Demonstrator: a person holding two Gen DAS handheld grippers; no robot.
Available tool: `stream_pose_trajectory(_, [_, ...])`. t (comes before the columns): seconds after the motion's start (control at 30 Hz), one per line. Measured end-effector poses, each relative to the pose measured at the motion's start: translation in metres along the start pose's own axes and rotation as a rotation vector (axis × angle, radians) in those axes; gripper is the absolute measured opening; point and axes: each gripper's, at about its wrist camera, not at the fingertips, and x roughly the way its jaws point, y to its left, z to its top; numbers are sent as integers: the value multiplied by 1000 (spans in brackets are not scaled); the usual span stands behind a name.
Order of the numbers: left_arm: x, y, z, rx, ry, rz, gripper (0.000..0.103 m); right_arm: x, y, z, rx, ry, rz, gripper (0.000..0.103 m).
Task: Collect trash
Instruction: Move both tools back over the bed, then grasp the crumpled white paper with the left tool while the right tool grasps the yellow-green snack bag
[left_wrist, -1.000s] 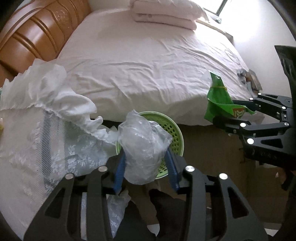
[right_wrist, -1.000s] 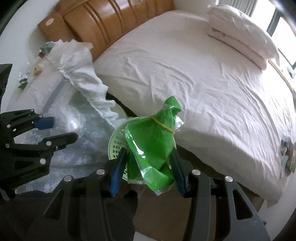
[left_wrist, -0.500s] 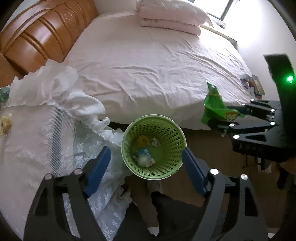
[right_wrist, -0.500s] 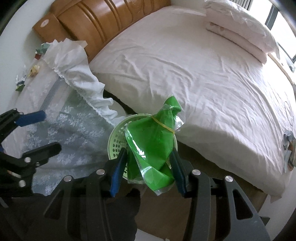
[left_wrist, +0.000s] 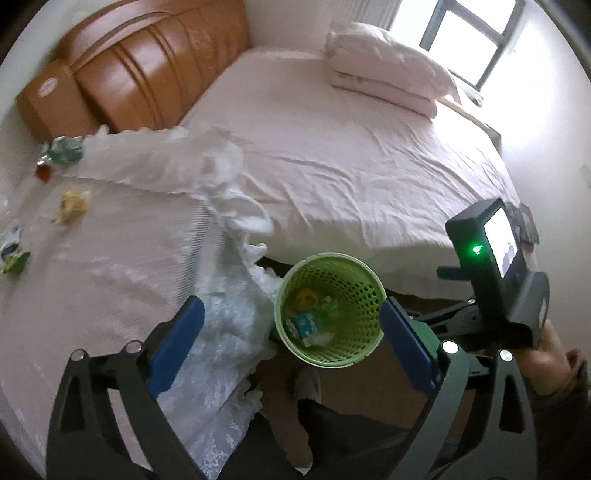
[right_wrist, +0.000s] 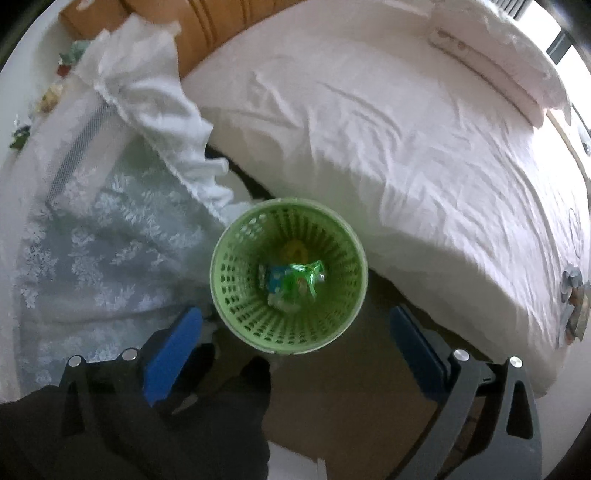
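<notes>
A green perforated waste basket (left_wrist: 364, 291) stands on the floor between the bed and a cloth-covered table; it also shows in the right wrist view (right_wrist: 236, 295). Inside lie a green snack bag (right_wrist: 304, 277), a blue-white packet (left_wrist: 303, 325) and other scraps. My left gripper (left_wrist: 291, 343) is open and empty above the basket. My right gripper (right_wrist: 295, 343) is open and empty right over the basket. Loose trash lies on the table: a yellow crumpled piece (left_wrist: 72, 205), a green wrapper (left_wrist: 14, 260), and a teal and red piece (left_wrist: 61, 155).
A bed with a white sheet (left_wrist: 351, 166), stacked pillows (left_wrist: 388, 81) and a wooden headboard (left_wrist: 140, 70) fills the far side. A white lace cloth (left_wrist: 122, 258) covers the table at left. The right gripper's body and the person's hand (left_wrist: 554, 354) are at right.
My left gripper opened and dropped the clear plastic bag, then rose. My right gripper opened and dropped the green snack bag into the basket.
</notes>
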Motion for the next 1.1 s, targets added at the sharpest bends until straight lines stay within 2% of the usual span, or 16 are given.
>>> stream_pose_trajectory(0.07, [-8,13,-3,-31,-13,17,92,-5,12,5,-18,-14,28,101])
stream_pose_trajectory(0.3, [-30,71,-15,-149,-40,84,93,-37,64,30,-138,-87,21,101])
stream_pose_trajectory(0.5, [-50,151,-31,-277,-40,169,95,-71,128,68,-259,-164,58,101])
stream_pose_trajectory(0.63, [-68,201,-41,-354,-63,227,95,-93,176,92,-309,-226,114,101])
stream_pose_trajectory(0.83, [-95,256,-52,-429,-95,296,95,-115,248,124,-400,-280,166,101])
stream_pose_trajectory(1.0, [-107,294,-62,-487,-117,322,95,-122,298,148,-436,-316,207,101])
stream_pose_trajectory(1.1, [-110,314,-67,-528,-156,320,95,-119,322,161,-437,-360,241,101])
